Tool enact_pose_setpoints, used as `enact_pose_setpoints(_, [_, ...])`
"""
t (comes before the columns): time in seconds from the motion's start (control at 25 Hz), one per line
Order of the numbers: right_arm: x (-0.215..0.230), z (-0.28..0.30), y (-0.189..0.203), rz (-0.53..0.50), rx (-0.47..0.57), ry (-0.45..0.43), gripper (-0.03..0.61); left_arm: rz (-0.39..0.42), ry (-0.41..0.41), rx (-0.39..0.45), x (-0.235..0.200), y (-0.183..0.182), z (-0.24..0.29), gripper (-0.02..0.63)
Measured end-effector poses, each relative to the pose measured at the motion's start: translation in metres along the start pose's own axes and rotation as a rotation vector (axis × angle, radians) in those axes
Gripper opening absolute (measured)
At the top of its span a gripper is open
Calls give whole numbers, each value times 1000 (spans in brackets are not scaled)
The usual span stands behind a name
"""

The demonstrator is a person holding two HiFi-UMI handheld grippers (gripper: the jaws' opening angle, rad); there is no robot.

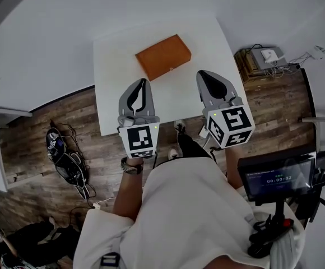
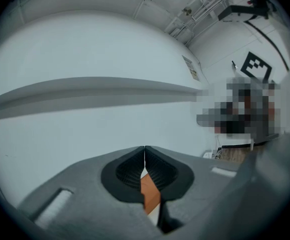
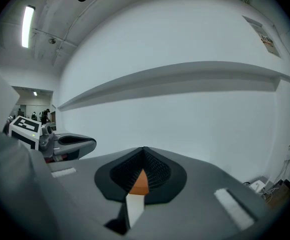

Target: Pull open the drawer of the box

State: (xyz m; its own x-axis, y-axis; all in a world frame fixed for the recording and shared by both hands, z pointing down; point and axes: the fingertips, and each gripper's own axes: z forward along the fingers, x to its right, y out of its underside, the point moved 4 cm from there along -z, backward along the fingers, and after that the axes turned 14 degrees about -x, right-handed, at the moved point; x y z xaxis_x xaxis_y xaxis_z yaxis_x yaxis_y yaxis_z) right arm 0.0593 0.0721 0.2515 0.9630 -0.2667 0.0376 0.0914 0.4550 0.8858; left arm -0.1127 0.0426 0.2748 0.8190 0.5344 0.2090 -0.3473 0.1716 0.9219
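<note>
Far to the left of the left claw (image 1: 143, 83), a tangle of cables (image 1: 67, 161) lay on the wood floor (image 1: 50, 122).

The left claw hung over the near part of the white counter (image 1: 117, 55), pointing away from the person. In the left gripper view its tips (image 2: 144, 148) met in a thin line, so it was fully closed and gripped nothing. Through the slot lower down between its jaws, a strip of the orange box (image 2: 150, 191) showed beyond them.

The box (image 1: 163, 56) lay flat on the counter, ahead of both claws and between their lines, a little nearer the left claw's tip. It touched neither claw. It sat turned at an angle, with one long side facing the claws. It looked like a plain closed block; a small speck on that near side was too small to make out.

The right claw (image 1: 202, 74) was held beside the left one, well apart from it, also over the counter's near part. In the right gripper view its tips (image 3: 144, 149) were pressed together on nothing, with the box (image 3: 139, 184) and a sliver of counter (image 3: 133, 209) seen behind the slot. The left claw (image 3: 70, 144) showed off to its left.

Right of the right claw, past the counter's edge, a dark screen (image 1: 275, 178) stood beside the person.
</note>
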Motion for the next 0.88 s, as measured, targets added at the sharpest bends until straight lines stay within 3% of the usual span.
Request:
enact_pose_setpoints(0.48, [83, 133, 27, -8, -172, -70, 2, -51, 27, -138, -2, 30, 146, 8])
enact_pose_setpoints(0.88, [74, 177, 75, -28, -322, -141, 14, -173, -9, -371, -10, 105, 175, 37])
